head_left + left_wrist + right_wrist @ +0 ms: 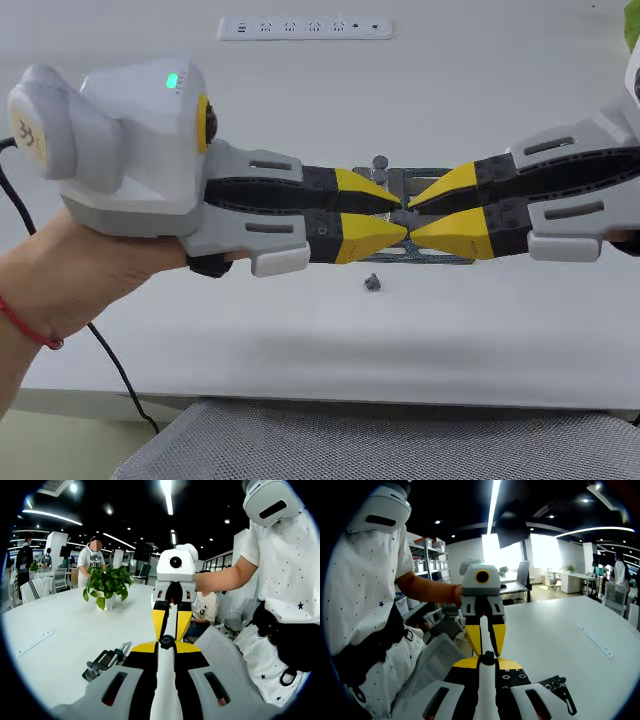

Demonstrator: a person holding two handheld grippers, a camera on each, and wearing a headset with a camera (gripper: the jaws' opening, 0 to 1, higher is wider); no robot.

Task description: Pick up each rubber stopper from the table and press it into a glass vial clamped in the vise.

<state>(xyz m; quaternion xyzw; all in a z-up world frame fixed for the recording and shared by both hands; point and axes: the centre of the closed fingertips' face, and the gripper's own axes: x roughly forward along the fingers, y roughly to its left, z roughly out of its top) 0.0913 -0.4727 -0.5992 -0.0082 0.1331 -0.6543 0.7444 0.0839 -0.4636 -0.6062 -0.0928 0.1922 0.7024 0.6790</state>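
Holding both tongs tip to tip right above the vise, I have the left gripper and right gripper each closed to a point. A small dark bit sits where the tips meet; whether either pinches it I cannot tell. A loose rubber stopper sits on the table just on my side of the vise, slightly toward the left gripper, so I judge that one should drop to it.

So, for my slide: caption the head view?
Left hand-held gripper and right hand-held gripper meet tip-to-tip over the vise.
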